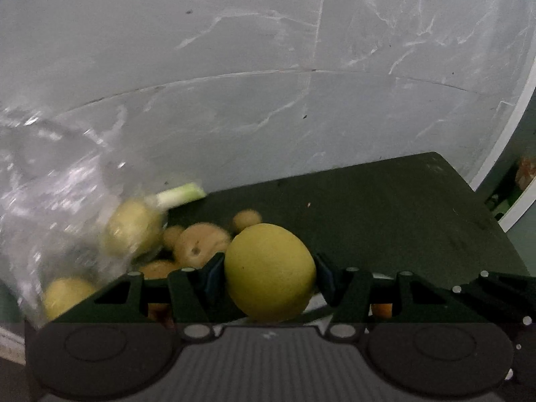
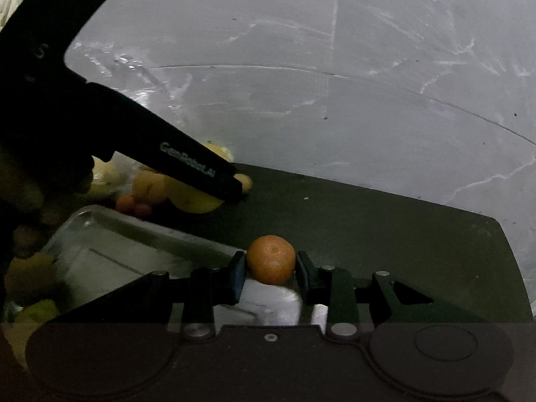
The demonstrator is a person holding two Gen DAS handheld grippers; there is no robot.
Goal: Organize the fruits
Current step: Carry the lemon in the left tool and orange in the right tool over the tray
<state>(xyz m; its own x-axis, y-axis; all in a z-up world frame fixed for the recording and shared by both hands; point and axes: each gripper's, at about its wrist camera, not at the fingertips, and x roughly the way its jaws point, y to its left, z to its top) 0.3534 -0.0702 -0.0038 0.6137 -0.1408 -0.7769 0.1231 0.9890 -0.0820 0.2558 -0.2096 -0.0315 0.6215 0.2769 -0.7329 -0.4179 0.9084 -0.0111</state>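
Observation:
My left gripper (image 1: 269,273) is shut on a large yellow lemon (image 1: 269,271), held above the dark table (image 1: 385,214). Behind it lie several brown fruits (image 1: 201,244) and a clear plastic bag (image 1: 57,201) holding more yellow fruit (image 1: 132,227). My right gripper (image 2: 269,263) is shut on a small orange fruit (image 2: 271,259), just over the far edge of a metal tray (image 2: 110,248). In the right wrist view the left gripper's black body (image 2: 100,127) reaches in from the upper left with the lemon (image 2: 194,201) under its tip.
A pale green stalk (image 1: 181,194) lies by the bag. Small orange fruits (image 2: 134,206) and yellow ones (image 2: 150,186) are piled at the table's far left. More yellow fruit (image 2: 30,278) sits left of the tray. A grey marbled floor (image 1: 268,83) lies beyond the table.

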